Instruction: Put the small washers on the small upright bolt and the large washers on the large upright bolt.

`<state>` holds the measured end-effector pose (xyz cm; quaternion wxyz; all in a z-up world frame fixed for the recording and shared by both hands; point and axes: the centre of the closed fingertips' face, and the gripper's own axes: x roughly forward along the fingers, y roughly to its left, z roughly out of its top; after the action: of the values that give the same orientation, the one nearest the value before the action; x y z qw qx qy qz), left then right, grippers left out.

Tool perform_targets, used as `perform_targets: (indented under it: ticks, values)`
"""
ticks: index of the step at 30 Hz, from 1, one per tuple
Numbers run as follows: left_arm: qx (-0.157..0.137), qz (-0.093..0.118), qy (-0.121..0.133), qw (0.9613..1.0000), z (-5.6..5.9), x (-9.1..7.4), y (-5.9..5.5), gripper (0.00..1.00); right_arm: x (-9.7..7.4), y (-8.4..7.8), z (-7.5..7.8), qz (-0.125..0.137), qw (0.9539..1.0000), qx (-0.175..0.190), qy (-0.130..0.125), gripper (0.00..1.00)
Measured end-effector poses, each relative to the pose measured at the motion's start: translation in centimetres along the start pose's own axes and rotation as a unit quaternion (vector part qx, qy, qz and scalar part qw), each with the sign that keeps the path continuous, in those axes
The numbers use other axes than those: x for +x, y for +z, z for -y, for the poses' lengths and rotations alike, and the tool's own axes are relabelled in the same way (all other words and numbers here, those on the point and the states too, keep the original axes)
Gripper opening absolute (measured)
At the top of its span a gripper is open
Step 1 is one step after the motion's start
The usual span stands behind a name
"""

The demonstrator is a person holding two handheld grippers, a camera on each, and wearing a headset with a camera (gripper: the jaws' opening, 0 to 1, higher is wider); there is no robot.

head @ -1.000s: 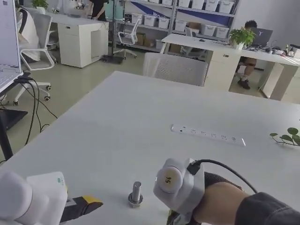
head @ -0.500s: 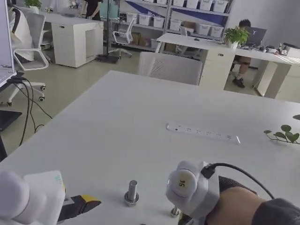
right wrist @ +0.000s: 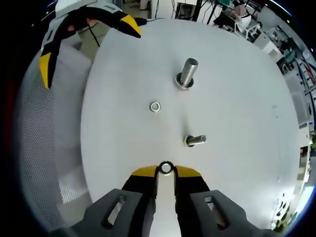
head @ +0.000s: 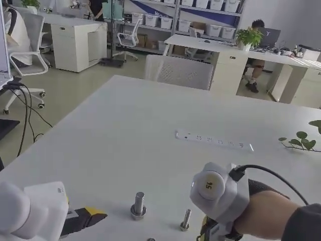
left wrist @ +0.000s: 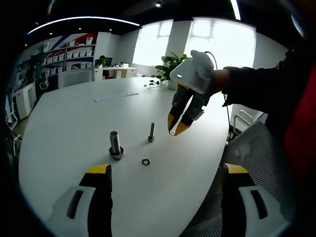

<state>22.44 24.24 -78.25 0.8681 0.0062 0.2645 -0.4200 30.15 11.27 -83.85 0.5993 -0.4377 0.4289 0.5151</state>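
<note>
A large upright bolt (head: 138, 205) stands on the white table (head: 150, 130), with a thinner small bolt (head: 185, 220) upright to its right. One small washer (left wrist: 145, 161) lies flat on the table in front of the bolts. My right gripper (right wrist: 166, 170) is shut on another washer (right wrist: 166, 167), pinched at its yellow tips and held above the table, just short of the small bolt (right wrist: 195, 140). My left gripper (left wrist: 165, 170) hangs wide open with nothing in it, off to the left of the large bolt (left wrist: 115, 144).
A white power strip (head: 213, 141) lies across the middle of the table. Leaves of a plant (head: 301, 140) reach in at the right edge. A mesh chair (head: 178, 73) stands at the far side, with desks and shelves behind it.
My right gripper has moved to the right, away from the large bolt, and the small bolt behind it has come into sight. The left gripper has stayed put.
</note>
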Motion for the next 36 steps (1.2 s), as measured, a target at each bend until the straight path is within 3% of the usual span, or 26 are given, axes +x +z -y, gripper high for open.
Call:
perform_targets:
  ticks: [25, 36]
  values:
    - [0.000, 0.000, 0.003, 1.0000, -0.1, 0.1, 0.2, 0.92, -4.0, 3.5, 3.9, 0.020, 0.9980, -0.035, -0.050, 0.13]
    - [-0.003, 0.001, 0.007, 1.0000, -0.3, 0.0, 0.2, 0.92, -3.5, 4.6, 4.7, 0.013, 0.9973, -0.055, -0.046, 0.13]
